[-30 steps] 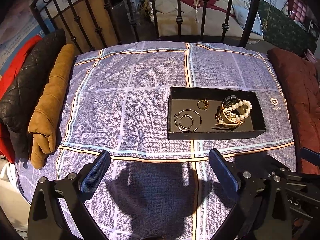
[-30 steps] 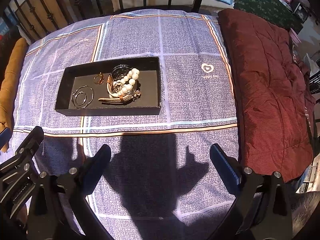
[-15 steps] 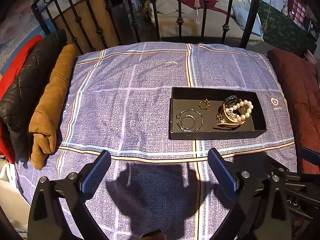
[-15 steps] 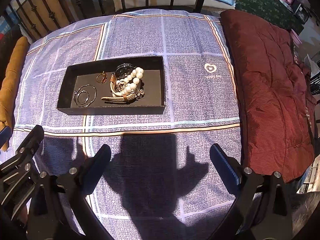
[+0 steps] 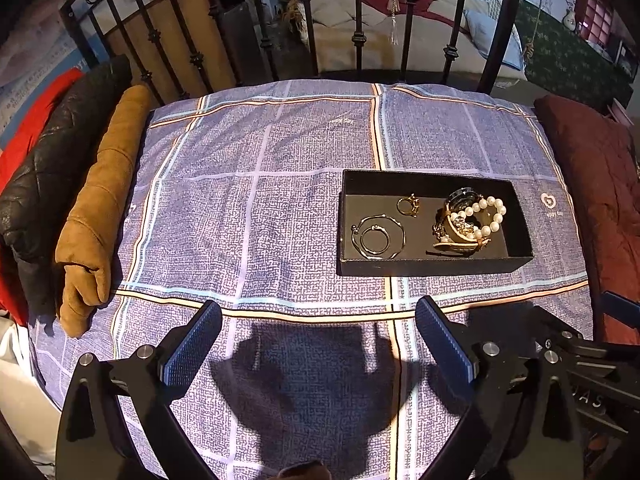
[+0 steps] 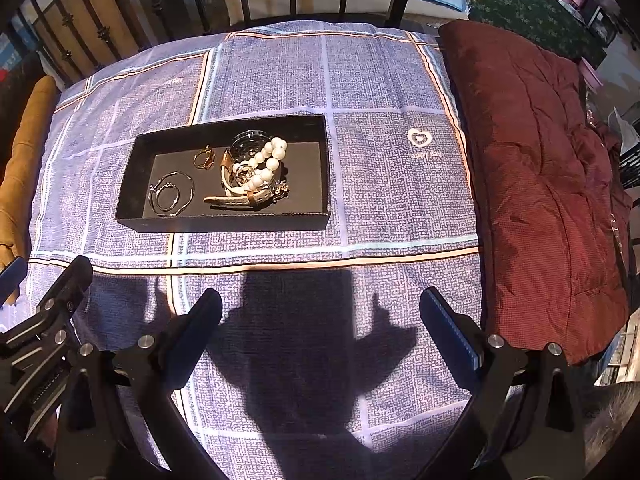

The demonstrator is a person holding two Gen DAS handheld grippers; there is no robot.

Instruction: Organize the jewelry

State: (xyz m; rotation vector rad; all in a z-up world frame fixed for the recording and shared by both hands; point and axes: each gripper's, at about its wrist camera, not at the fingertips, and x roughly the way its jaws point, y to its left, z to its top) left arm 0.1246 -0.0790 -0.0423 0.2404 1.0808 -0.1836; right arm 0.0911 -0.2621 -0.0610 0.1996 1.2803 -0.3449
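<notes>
A black tray (image 5: 432,266) (image 6: 224,222) lies on the checked purple bedspread. In it lie two silver hoops (image 5: 376,238) (image 6: 170,194), a gold ring (image 5: 408,205) (image 6: 203,159), and a heap made of a pearl bracelet (image 5: 486,216) (image 6: 268,162), a watch with a pale strap (image 6: 236,200) and a dark round piece (image 6: 250,140). My left gripper (image 5: 318,332) is open and empty, above the cloth near the tray's front left. My right gripper (image 6: 320,320) is open and empty, in front of the tray.
A brown jacket (image 5: 100,208) and a black quilted coat (image 5: 44,172) lie along the left edge. A dark red quilt (image 6: 548,184) lies along the right edge. A black iron bed rail (image 5: 360,32) stands at the far end.
Both grippers have drifted slightly, so the tray sits a little further right in each view. Both stay open. The jewelry has not moved.
</notes>
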